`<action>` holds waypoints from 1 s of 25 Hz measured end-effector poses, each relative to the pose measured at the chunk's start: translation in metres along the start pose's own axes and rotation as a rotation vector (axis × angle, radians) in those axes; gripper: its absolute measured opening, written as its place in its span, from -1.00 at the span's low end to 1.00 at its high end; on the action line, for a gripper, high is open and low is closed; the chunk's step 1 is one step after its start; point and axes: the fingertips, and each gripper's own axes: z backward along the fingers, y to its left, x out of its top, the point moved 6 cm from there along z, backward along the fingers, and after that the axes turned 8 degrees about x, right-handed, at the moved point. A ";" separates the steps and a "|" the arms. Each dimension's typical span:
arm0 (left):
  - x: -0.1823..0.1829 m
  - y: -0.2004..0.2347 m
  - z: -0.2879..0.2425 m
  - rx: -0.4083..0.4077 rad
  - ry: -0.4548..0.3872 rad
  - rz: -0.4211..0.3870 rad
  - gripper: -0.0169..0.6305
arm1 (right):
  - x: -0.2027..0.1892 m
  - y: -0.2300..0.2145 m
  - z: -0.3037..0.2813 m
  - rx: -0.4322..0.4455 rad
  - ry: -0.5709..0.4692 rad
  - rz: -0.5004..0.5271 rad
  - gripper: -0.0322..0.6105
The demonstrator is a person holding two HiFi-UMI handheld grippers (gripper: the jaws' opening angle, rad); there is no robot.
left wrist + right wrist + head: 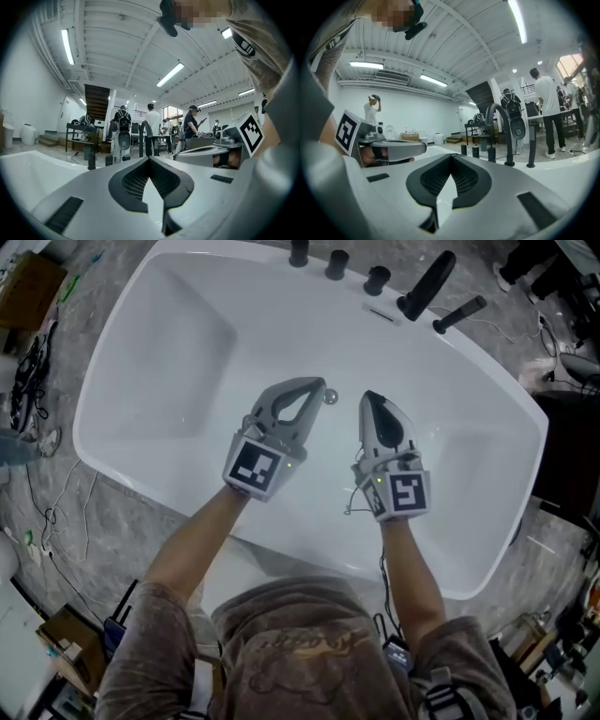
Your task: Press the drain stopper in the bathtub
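We can read no words, brand names or numbers anywhere. The only printed marks are black-and-white square patterns. One is on the left cube (255,468), just behind the jaws of the left gripper (317,388). The other is on the right cube (405,493), just behind the jaws of the right gripper (367,397). They are block patterns, not letters or digits. In each gripper view the other gripper's pattern shows off to the side of the jaws. A curling print on the person's shirt (300,648), well behind both pairs of jaws, is too blurred for us to make out.
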 end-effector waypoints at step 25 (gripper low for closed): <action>-0.143 0.037 -0.049 -0.096 -0.049 0.006 -0.94 | -0.152 -0.026 -0.059 -0.051 0.003 -0.012 -0.90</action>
